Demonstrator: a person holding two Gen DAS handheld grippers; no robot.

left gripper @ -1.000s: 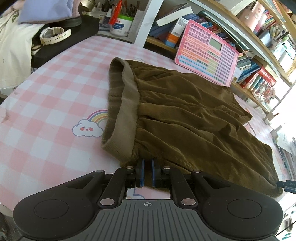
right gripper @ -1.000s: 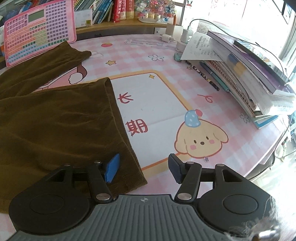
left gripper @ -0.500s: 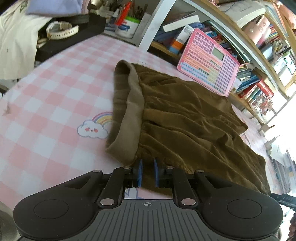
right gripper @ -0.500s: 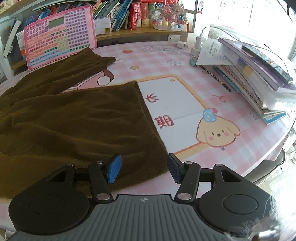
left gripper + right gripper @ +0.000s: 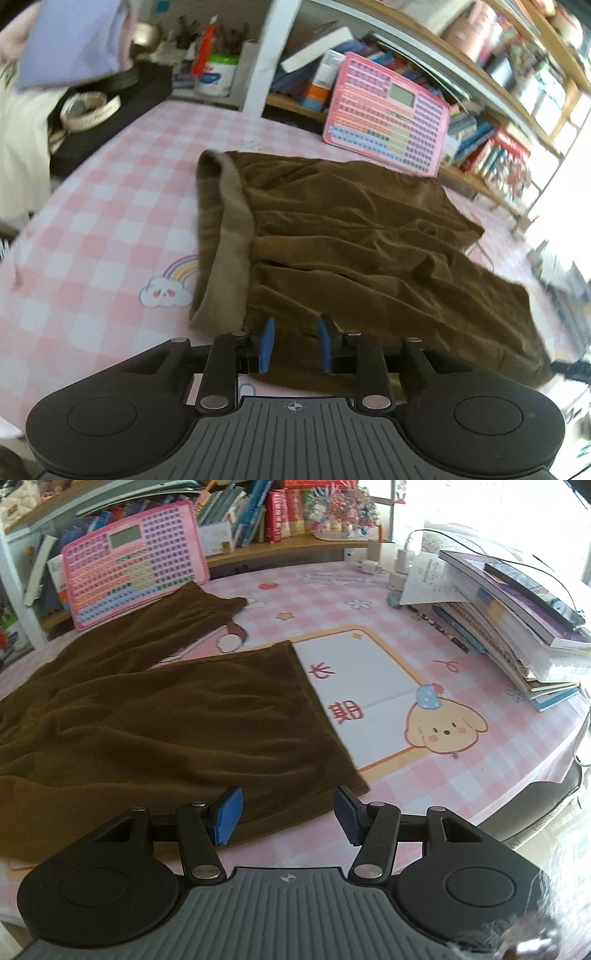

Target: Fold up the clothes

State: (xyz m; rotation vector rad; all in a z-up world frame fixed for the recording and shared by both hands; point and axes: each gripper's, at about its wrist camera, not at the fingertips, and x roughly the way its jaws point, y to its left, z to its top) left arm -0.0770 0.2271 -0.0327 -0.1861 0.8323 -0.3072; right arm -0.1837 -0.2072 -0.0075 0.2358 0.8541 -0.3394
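Brown corduroy trousers [image 5: 362, 251] lie spread flat on the pink checked table cover [image 5: 110, 229], waistband [image 5: 225, 243] at the left. My left gripper [image 5: 294, 345] is open, its blue pads just above the near edge of the trousers beside the waistband, holding nothing. In the right wrist view the trouser legs [image 5: 177, 723] spread left, the near leg's hem ending by the white panel. My right gripper [image 5: 288, 818] is wide open over the near hem corner, empty.
A pink toy keyboard [image 5: 388, 114] leans on the bookshelf behind the trousers; it also shows in the right wrist view [image 5: 133, 572]. A stack of books [image 5: 509, 627] lies at the right. A black tray with a watch [image 5: 92, 107] sits at the far left.
My left gripper has opened from shut and let go of the trousers' near edge. Both grippers have pulled back and up a little. The right gripper stayed open.
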